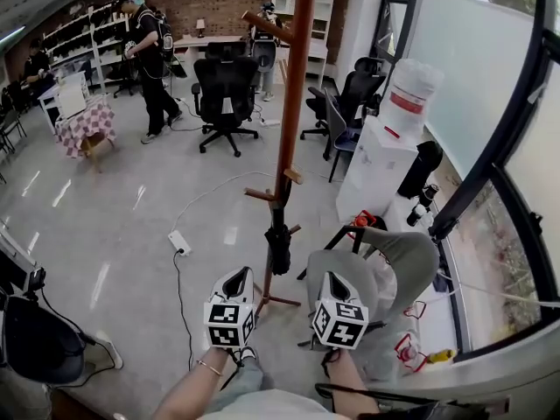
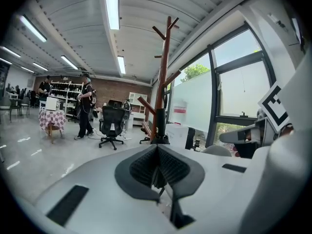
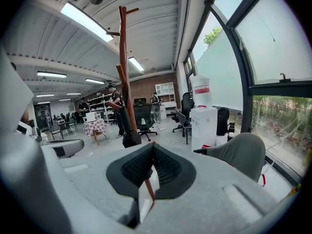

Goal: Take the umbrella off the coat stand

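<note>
Firstly, head view. One reddish-brown coat stand [image 1: 292, 94], upright on the grey floor. One black folded umbrella [image 1: 278, 245], hanging low against the stand's pole, just above its feet. Two grippers, both on the near side of the stand and apart from it: left gripper [image 1: 237, 276] near its base, right gripper [image 1: 333, 279] to that one's right. One grey chair [image 1: 391, 256] just right of the stand's base. One white water dispenser [image 1: 381, 151] right of the stand. One black office chair [image 1: 225, 90] beyond and left of the stand. One checked-cloth table [image 1: 84, 129] far left of it. Three persons in the background beyond the stand.

Next, left gripper view. Left gripper [image 2: 157, 148]: jaws pressed together, nothing between them. Stand [image 2: 161, 82] straight ahead, umbrella [image 2: 160, 126] at its foot.

Lastly, right gripper view. Right gripper [image 3: 153, 146]: jaws likewise together at the tips, holding nothing. Stand [image 3: 124, 67] ahead and left, umbrella [image 3: 129, 128] low on it.
</note>
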`<state>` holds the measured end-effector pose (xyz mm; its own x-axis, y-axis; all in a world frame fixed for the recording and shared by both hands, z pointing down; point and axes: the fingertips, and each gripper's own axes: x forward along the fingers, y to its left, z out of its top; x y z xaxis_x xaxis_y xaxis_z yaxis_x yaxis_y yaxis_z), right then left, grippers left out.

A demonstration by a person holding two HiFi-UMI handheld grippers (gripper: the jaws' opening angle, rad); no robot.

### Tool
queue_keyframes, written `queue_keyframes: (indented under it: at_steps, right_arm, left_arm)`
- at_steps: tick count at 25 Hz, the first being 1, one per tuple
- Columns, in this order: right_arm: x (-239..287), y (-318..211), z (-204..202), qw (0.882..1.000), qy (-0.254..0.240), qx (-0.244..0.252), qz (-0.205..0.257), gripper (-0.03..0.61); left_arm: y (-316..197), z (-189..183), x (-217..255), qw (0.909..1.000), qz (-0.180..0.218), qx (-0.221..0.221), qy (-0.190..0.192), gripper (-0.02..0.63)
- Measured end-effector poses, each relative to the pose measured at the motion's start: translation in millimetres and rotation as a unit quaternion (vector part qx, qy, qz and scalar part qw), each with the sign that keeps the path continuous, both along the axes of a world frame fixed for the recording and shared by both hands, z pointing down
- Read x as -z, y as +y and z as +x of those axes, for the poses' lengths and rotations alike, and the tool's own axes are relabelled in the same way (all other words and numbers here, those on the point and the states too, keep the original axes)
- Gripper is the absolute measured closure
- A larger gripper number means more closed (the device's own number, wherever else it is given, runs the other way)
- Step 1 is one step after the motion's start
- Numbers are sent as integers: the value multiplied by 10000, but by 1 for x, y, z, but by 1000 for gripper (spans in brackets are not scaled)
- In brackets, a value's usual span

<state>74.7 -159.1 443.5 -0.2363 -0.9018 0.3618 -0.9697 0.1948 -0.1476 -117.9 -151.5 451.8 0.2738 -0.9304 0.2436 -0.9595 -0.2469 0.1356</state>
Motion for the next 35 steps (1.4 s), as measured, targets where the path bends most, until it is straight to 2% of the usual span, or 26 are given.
queue_keyframes:
  at_steps: [10, 17, 21, 26, 35]
  right_arm:
    - [13, -83, -30, 9998, 21, -176, 124, 574]
    - [18, -114, -38, 9992, 87, -367, 125, 574]
    - [7, -122, -35, 9991, 149, -385, -41, 574]
    - [9, -133, -45, 9996, 233, -121, -64, 574]
    - [5, -137, -34, 9996, 229, 102, -87, 574]
  left_arm:
    - [-90, -31, 4, 9998, 53, -179, 34, 611]
    - [-136, -44, -3, 9995, -24, -281, 133, 611]
    - [-144, -41, -13, 9992, -145, -316, 196, 611]
    - [-145, -40, -17, 9991, -248, -195, 298, 609]
    - [-135, -23, -18, 9995, -246, -118, 183, 611]
